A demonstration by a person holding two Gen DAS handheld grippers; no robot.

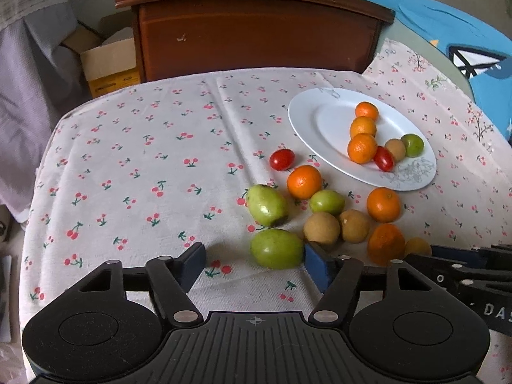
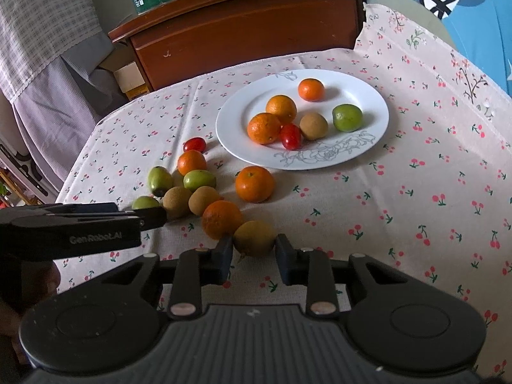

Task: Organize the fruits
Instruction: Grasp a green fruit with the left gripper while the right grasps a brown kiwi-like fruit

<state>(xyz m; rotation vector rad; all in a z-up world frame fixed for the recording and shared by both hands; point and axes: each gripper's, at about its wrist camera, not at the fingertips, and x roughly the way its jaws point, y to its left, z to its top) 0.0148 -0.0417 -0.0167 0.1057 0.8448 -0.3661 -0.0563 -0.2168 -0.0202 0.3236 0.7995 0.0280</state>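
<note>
My right tongs [image 2: 254, 249] are clenched on a brown fruit [image 2: 254, 237] at the near edge of the loose pile. The left tongs [image 1: 256, 264] stand released around a green fruit [image 1: 277, 248], with only the right pad touching it. That fruit is round and could roll off toward 9 o'clock if nudged. My brown fruit touches an orange [image 2: 221, 219] at 10 o'clock, so lifting may set the pile rolling. The plate [image 2: 368, 92] at 12 o'clock already holds six pieces. The worktop wears a creased cherry-print cloth [image 2: 416, 192]; a wooden cabinet [image 2: 243, 32] stands behind.
</note>
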